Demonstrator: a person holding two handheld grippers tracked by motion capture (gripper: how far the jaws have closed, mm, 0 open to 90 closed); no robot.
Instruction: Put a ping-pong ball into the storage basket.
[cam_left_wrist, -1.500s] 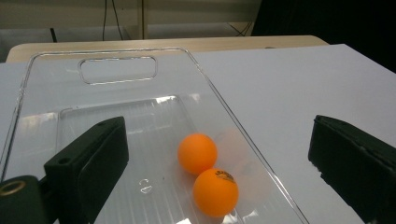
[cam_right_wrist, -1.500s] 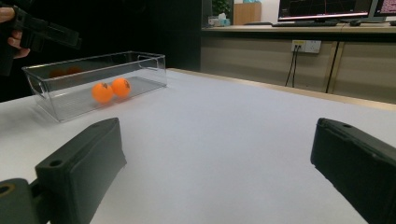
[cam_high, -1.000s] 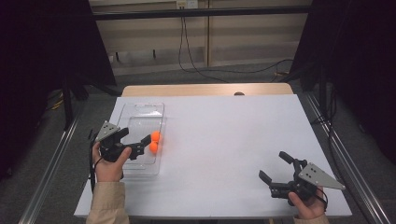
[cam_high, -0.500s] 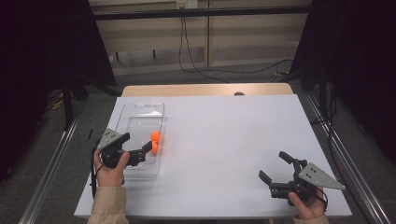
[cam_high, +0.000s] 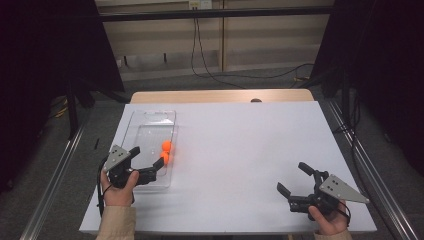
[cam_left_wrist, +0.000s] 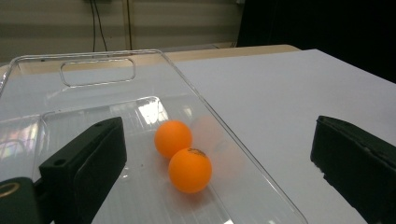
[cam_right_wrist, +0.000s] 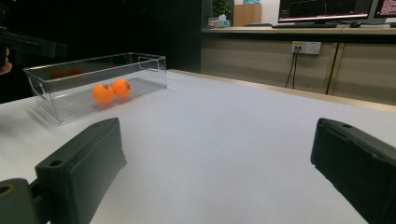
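Observation:
Two orange balls lie side by side against the right wall of a clear plastic bin at the table's left. My left gripper hangs open over the bin's near end, just short of the balls, with nothing between its jaws. In the left gripper view the balls rest ahead on the bin floor; one jaw is over the bin, the other outside its wall. My right gripper stands open and empty near the front right edge. From there the bin and balls appear far off.
The white table top stretches bare between the bin and the right gripper. A wooden strip borders the far edge. Metal rails run along both sides, and cables trail on the floor behind.
My left gripper has drawn back toward the near edge, away from the two balls, which stay in the bin. The right gripper has not moved.

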